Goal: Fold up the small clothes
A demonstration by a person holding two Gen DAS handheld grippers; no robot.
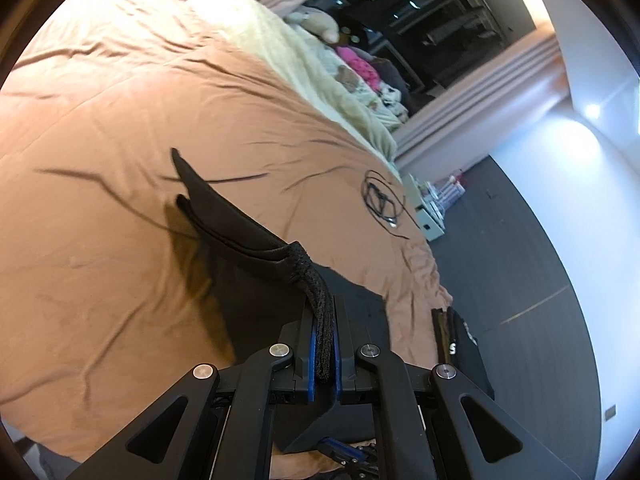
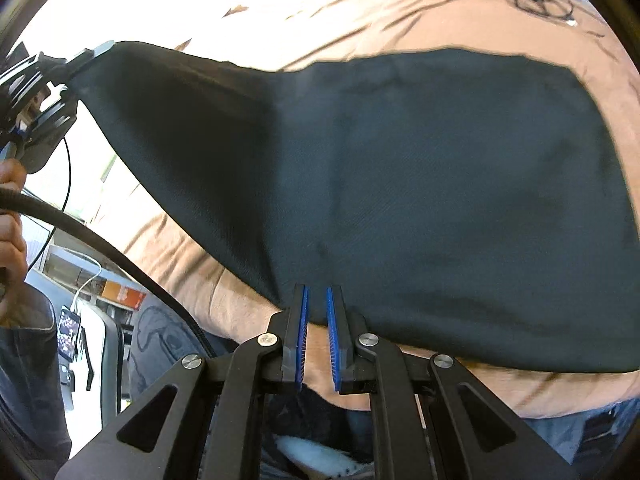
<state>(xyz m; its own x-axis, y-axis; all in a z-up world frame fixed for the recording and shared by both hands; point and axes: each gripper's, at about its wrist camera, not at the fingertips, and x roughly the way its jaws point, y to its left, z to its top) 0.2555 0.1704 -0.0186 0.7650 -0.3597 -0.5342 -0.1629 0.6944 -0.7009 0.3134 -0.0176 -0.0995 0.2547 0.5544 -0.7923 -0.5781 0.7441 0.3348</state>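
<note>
I count one black garment [image 2: 400, 184] and one brown bedspread [image 1: 120, 120] under it. I see two grippers: my left gripper [image 1: 324, 344] and my right gripper [image 2: 316, 320]. One coiled cable [image 1: 382, 200] lies on the bedspread, and one phone [image 2: 69, 330] shows low at the left.

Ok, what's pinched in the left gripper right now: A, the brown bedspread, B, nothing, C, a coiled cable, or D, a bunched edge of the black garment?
D: in the left wrist view the left gripper has its blue pads shut on a bunched edge of the black garment, held above the brown bedspread.
</note>
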